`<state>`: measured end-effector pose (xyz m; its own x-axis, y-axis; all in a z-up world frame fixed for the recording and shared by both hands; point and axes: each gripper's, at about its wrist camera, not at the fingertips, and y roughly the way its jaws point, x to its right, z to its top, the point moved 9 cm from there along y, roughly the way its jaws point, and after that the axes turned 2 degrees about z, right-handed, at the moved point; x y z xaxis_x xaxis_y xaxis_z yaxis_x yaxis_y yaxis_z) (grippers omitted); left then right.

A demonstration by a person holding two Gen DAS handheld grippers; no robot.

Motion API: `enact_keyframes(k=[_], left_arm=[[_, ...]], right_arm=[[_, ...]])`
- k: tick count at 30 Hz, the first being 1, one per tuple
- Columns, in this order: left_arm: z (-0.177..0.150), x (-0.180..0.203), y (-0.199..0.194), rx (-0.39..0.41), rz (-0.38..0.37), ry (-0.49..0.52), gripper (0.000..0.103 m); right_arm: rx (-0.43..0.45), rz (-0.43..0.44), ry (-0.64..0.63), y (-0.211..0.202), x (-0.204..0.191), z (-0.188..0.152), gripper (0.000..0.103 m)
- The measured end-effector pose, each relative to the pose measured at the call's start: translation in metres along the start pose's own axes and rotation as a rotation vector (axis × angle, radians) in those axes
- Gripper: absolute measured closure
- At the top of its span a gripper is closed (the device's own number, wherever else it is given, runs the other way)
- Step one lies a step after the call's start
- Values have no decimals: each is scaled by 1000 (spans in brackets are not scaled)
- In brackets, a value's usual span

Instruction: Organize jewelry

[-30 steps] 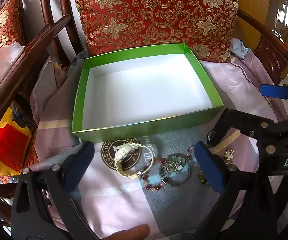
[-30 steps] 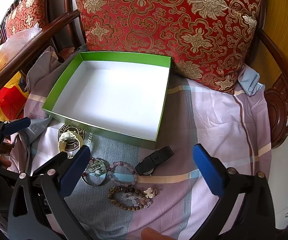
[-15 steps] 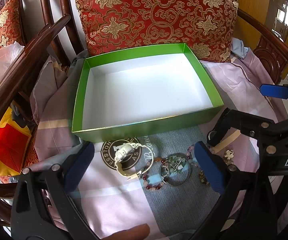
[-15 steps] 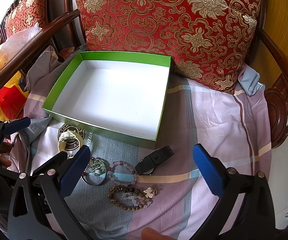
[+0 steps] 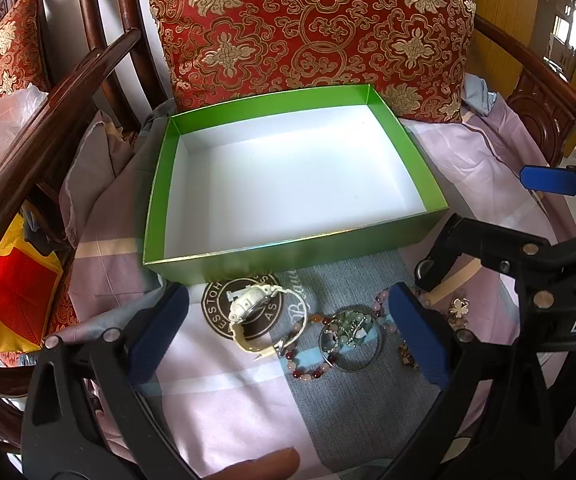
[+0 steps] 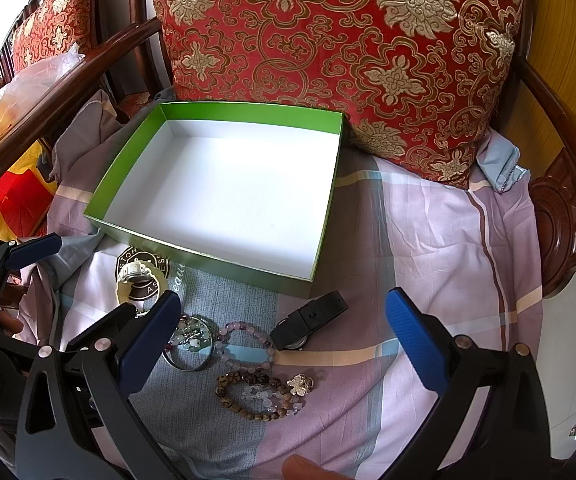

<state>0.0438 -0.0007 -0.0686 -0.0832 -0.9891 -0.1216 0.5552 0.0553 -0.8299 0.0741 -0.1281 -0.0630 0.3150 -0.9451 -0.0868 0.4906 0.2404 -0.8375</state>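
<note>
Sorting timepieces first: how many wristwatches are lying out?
2: cream white wristwatch on the round logo print before the green box; black wristwatch near the box's right corner.

A home sitting room: a dark carved wooden armchair (image 6: 560,216) with a red-and-gold brocade cushion (image 6: 328,48) at 12 o'clock, a checked bedsheet (image 6: 428,248) over its seat, and a matching chair (image 5: 3,56) at 10 o'clock.

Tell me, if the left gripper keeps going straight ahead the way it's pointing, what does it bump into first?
Probably the white watch lying on the cloth, just ahead between the open left gripper pads. The green box wall comes right behind it. Depth is hard to judge through the fisheye, so height decides which one.
</note>
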Motion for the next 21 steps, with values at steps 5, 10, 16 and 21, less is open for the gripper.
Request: enact_keyframes(k=[5, 10, 16, 21], left_arm=[[0, 0, 0, 0, 0, 1, 2], [0, -2, 4, 6, 6, 22, 2], [-10, -17, 26, -80, -104, 46, 13], [-17, -36, 42, -124, -149, -10, 31]], right_arm=[[-1, 7, -2, 0, 0, -1, 1], [8, 10, -14, -1, -1, 1, 1], [63, -71, -85, -7, 34, 6, 1], [-65, 23, 36, 26, 70, -20, 34]])
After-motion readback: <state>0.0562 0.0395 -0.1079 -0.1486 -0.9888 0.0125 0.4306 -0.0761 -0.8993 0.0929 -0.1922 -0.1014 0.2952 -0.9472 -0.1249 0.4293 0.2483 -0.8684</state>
